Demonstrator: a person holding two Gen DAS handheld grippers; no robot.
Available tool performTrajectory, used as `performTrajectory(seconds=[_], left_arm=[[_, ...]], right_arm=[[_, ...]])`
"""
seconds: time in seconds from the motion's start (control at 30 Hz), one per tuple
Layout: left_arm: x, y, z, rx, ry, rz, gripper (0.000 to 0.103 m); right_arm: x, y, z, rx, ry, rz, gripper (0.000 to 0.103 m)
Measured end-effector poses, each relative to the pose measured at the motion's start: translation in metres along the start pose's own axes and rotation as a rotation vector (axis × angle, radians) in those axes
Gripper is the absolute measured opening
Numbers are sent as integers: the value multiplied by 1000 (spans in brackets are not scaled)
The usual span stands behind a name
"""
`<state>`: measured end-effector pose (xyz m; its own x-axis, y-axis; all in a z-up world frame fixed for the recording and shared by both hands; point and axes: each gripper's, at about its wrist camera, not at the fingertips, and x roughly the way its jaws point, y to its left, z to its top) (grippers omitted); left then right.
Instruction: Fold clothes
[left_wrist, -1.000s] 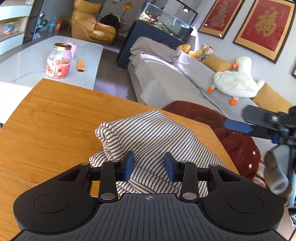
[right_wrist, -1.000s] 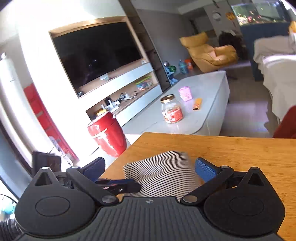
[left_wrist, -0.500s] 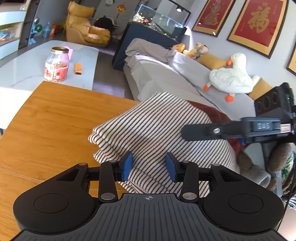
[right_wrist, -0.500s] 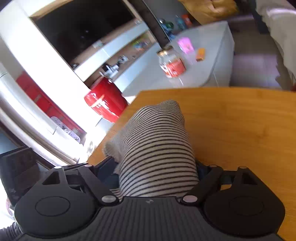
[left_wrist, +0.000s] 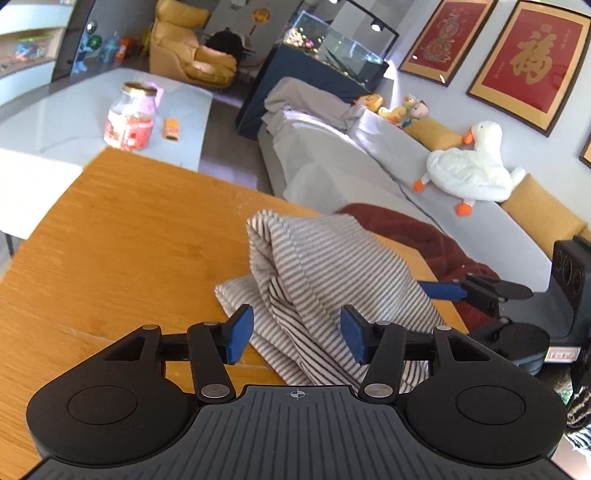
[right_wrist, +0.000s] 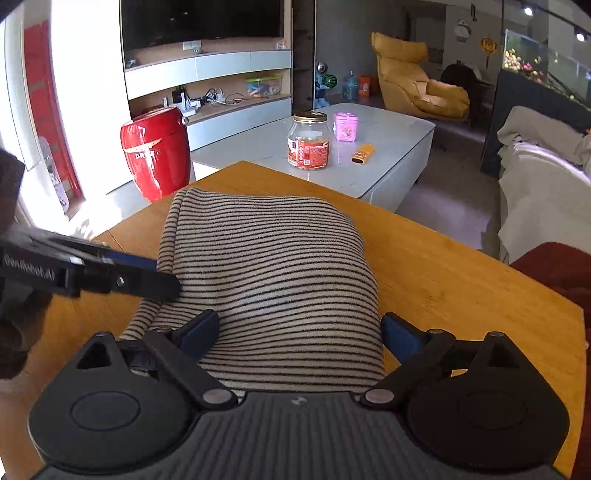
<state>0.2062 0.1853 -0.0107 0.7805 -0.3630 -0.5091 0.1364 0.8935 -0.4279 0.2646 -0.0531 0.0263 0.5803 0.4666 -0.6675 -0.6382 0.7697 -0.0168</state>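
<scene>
Between the blue pads of the left gripper lies a fold of the striped garment, bunched into a raised hump on the wooden table. The jaws stand wide, with a clear gap showing between each pad and the cloth, so nothing is clamped there. Ahead of this gripper and to its right, one blue-tipped finger of the right gripper points in against the far edge of the cloth. Beyond the table on that side a dark red blanket lies just past the table edge, and farther off a white stuffed goose sits on the grey sofa.

In the right wrist view, the striped garment fills the space between the fingers of the right gripper and drapes back over the gripper body. The jaws are spread wide, the cloth bulging between the two pads; whether the pads press it or merely flank it cannot be told. To the left of this gripper, the left gripper reaches in with its finger touching the garment's side. Ahead, past the far edge of the wooden table, a glass jar with a red label stands on a pale coffee table, near a pink box. A red drum-shaped stool stands off to the forward left.
</scene>
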Motion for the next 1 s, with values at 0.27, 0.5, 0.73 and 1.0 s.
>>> performTrajectory(seconds=[0.27, 0.5, 0.73, 1.0], left_arm=[[-6, -38, 31, 36, -62, -155, 59], [48, -30, 5, 46, 53, -63, 56], [44, -23, 5, 64, 65, -63, 56], [44, -13, 5, 38, 72, -98, 56]], right_arm=[[8, 15, 3, -1, 3, -77, 102], [9, 20, 2, 18, -8, -114, 103], [12, 2, -5, 220, 23, -50, 103], [5, -78, -52, 586, 46, 228, 102]])
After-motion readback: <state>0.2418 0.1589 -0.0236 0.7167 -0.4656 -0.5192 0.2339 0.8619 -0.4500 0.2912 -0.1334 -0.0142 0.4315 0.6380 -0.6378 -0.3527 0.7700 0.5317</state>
